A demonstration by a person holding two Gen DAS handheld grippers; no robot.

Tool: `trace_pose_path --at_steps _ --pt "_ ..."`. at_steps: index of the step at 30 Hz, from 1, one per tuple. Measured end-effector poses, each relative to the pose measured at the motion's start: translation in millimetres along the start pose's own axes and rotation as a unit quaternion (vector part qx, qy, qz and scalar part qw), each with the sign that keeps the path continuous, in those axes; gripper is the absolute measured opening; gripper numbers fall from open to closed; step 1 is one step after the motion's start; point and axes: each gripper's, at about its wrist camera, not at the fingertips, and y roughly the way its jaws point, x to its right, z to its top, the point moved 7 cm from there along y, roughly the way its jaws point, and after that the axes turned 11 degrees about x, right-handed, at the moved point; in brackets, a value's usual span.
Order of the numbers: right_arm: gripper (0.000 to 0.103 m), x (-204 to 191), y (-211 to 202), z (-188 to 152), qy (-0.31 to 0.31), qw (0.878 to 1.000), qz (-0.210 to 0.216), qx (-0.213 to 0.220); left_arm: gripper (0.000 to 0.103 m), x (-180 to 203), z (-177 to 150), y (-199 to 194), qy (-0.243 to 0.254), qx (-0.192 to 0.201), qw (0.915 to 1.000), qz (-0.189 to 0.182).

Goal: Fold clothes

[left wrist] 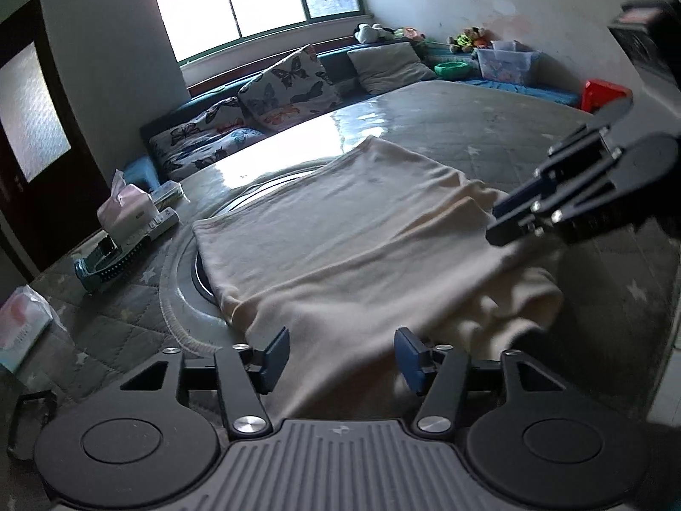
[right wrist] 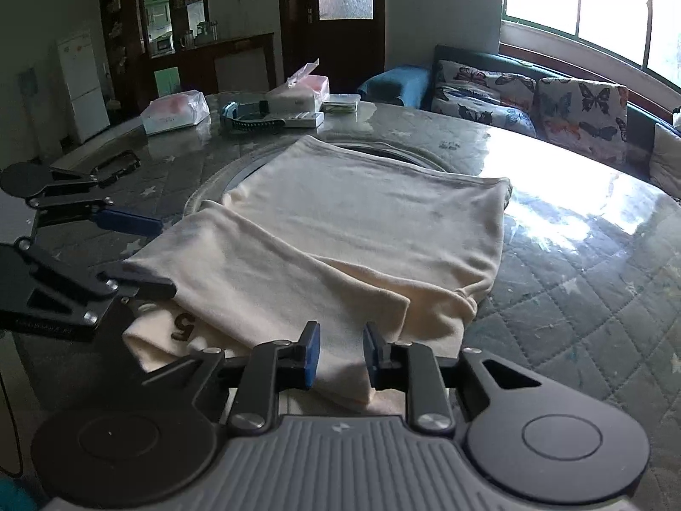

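A cream garment [left wrist: 340,230] [right wrist: 340,230] lies partly folded on the round quilted table [left wrist: 489,127] [right wrist: 574,298], over a glass turntable [left wrist: 187,264]. One layer is laid across its near half, and a brown "5" print [right wrist: 183,323] shows at the lower edge. My left gripper [left wrist: 342,357] [right wrist: 144,251] is open wide at the garment's near edge, with cloth below its fingers. Just above the folded edge, my right gripper [right wrist: 340,353] [left wrist: 506,213] is open with a narrower gap; cloth shows through the gap.
A tissue box [left wrist: 123,208] [right wrist: 298,89], a remote [left wrist: 161,223], a teal object [left wrist: 102,264] and a wrapped tissue pack [left wrist: 21,328] [right wrist: 174,113] sit at the table's far side. A sofa with butterfly cushions [left wrist: 289,81] [right wrist: 574,102] runs under the window.
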Motion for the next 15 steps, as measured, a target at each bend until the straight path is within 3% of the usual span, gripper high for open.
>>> trace_pose_path --at_steps 4,15 --pt "0.031 1 -11 -4 -0.004 1.000 -0.004 0.000 0.071 9 -7 -15 0.022 0.003 0.9997 -0.008" --pt "0.040 5 -38 -25 -0.015 1.000 -0.006 -0.018 0.074 43 -31 -40 0.118 0.014 0.9912 -0.058"
